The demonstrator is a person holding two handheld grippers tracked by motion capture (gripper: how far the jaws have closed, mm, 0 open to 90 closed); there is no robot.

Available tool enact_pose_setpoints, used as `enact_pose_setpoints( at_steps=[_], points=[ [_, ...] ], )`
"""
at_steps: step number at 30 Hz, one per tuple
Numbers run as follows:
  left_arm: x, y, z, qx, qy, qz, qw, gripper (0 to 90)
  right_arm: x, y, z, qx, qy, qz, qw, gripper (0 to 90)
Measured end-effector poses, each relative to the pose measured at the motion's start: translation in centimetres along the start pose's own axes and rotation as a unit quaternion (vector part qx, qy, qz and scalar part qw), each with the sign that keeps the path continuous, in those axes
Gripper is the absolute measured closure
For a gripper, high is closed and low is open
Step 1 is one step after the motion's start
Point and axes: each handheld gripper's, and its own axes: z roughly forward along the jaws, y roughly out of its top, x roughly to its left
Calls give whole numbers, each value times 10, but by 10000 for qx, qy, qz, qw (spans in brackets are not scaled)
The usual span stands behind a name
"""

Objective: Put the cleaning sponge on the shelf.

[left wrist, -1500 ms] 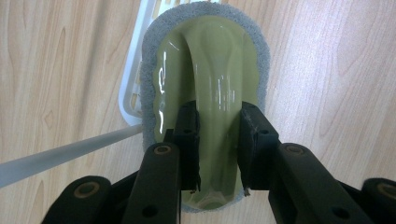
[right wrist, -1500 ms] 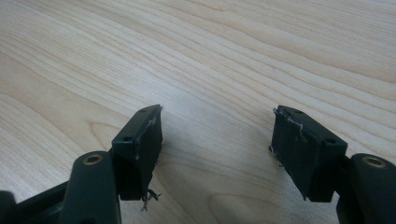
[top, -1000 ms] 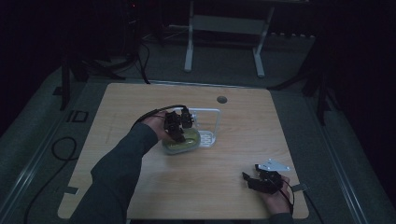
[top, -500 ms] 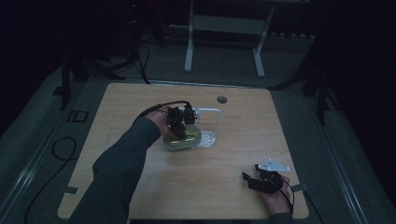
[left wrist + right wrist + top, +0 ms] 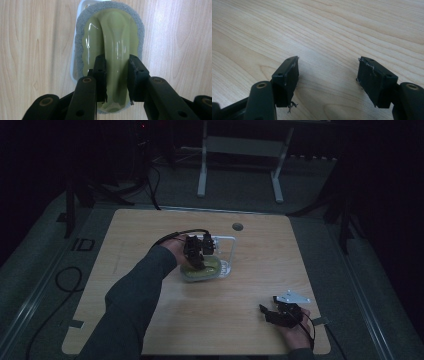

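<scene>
The left gripper (image 5: 117, 75) looks straight down on a pale wood-grain tabletop (image 5: 32, 50), its two black jaws closed on either side of the raised, glossy olive-green plastic handle (image 5: 116, 45). That handle tops an oval scrubbing pad edged in grey foam (image 5: 81, 30). A white plastic rim (image 5: 74, 67) shows beneath the pad's left edge.

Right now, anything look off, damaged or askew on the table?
Only minor wear: the right gripper has frayed threads hanging from its pads, open over bare table. The left gripper is clamped on the green handle of the sponge brush, which overhangs its white tray rather than sitting squarely in it. Nothing spilled.
</scene>
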Motion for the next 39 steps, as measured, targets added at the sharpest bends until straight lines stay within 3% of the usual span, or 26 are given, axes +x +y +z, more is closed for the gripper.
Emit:
enact_pose_setpoints(
  at_steps=[20,27,39],
  points=[
    [-1,21,13,51,68,408,9991,718,0,0,0,3,8,-5,10000,328],
    [-1,24,18,90,279,557,9980,717,0,0,0,1,9,-5,10000,328],
    [1,26,25,144,381,637,9971,717,0,0,0,0,9,-7,10000,328]
  ],
)
